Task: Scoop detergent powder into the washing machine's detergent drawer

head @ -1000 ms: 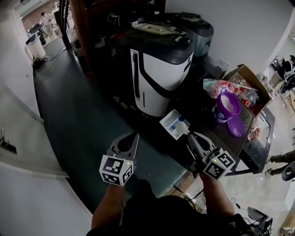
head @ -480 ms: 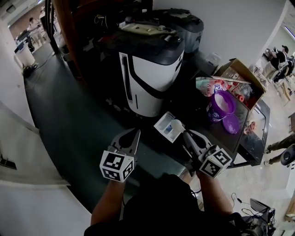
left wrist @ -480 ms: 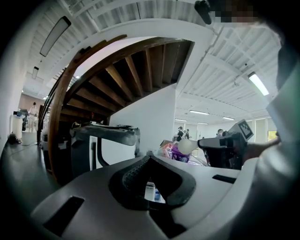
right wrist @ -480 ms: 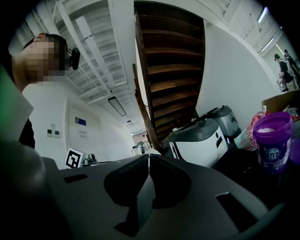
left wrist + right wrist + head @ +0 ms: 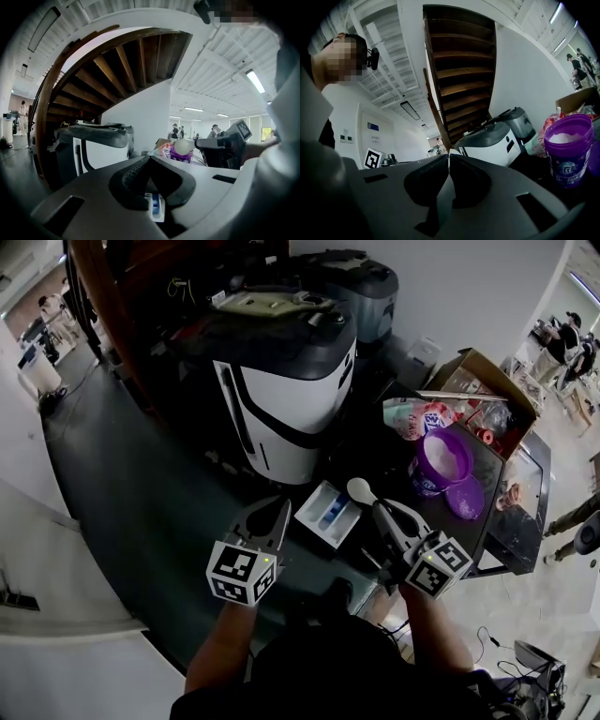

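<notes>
Me: Scoop (image 5: 360,489) has come off the drawer (image 5: 327,514). Half a second ago its bowl hung over the white tray; now it sits just beside the drawer's far right corner, on the tub side. My head view has swung a little too.

Desk: What have the grippers got?

Me: Right gripper (image 5: 378,508) is clamped on the scoop's thin handle. Its own view shows the white strip pinched between the pads with no gap. Left gripper (image 5: 278,506) has its jaws pressed together on nothing and hovers near the drawer's left edge (its view shows the drawer's blue insert just below the tips).

Desk: And the powder?

Me: Tub (image 5: 442,460) stands open with white powder inside, well to the right of the drawer, and its lid (image 5: 466,498) lies just beside it. The drawer lies just in front of the washer (image 5: 281,399), between my two grippers.

Desk: Which step, then?

Me: I read it as the leg between drawer and tub, most likely going back for another load. Whether the bowl is full or empty I cannot tell; it is white on white.

Desk: Next move?

Me: If it is empty, I carry on right, dip the bowl into the powder and lift it level. If it is loaded, I bring it back over the tray and roll the wrist to tip. Either way the grip on that thin handle must not slacken.
</notes>
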Demonstrator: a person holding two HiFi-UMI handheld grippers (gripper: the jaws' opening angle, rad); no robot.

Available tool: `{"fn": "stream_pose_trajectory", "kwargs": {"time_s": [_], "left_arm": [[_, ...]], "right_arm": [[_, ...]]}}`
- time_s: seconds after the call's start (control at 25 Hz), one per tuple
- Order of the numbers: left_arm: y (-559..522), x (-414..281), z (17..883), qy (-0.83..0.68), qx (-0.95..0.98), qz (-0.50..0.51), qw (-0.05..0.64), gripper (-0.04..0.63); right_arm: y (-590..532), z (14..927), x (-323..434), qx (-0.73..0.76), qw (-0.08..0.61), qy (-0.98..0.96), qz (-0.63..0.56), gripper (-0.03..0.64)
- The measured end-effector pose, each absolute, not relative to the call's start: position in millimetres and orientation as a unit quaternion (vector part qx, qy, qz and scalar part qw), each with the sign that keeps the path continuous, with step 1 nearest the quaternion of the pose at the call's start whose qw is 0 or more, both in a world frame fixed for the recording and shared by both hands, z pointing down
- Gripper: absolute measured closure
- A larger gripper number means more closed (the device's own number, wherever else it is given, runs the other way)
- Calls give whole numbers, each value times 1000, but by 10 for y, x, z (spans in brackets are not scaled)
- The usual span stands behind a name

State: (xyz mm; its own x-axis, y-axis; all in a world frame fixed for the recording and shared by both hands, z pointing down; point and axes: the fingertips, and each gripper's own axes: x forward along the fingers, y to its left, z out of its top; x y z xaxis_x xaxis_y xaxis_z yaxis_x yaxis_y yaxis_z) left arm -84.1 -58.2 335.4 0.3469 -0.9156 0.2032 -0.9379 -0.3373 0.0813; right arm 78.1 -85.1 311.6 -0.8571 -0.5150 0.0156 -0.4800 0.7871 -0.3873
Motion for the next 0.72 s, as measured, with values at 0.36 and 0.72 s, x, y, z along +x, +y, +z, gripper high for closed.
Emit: {"fn": "stream_pose_trajectory", "kwargs": {"time_s": [0.36, 0.72], "left_arm": [[-1263, -484, 3286, -582, 804, 74, 94, 592], [-1663, -84, 3324, -570, 812, 82, 95, 592]], "right_arm": [[-1518, 3124, 1158, -247, 49, 946, -203, 595], [-1915, 3123, 1420, -243, 54, 948, -200, 595]]}}
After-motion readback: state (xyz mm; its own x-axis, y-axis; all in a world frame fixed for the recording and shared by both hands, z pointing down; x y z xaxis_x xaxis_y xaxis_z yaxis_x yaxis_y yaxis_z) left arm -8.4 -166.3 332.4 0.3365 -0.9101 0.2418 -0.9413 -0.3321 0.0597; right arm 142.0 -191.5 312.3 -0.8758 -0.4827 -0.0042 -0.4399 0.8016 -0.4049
